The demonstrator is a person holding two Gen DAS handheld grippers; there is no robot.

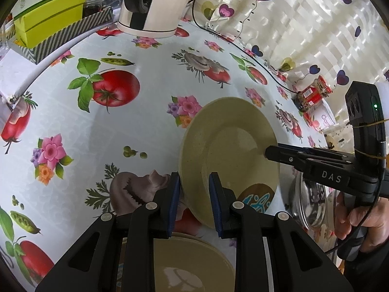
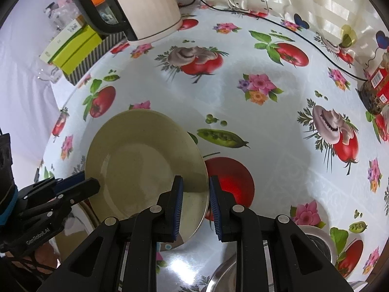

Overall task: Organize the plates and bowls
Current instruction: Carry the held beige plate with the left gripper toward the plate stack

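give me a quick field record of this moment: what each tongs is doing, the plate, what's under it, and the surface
left tongs: straddle the plate's left rim, pads on either side
right tongs: straddle the opposite rim
plate: beige, tilted, held up between both tongs
below: another beige plate and a steel bowl on the table
surface: tablecloth printed with tomatoes and flowers
background: white kettle, green box

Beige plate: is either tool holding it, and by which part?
Both tools hold the beige plate by its rim, on opposite sides: left tool at one edge, right tool at the other.
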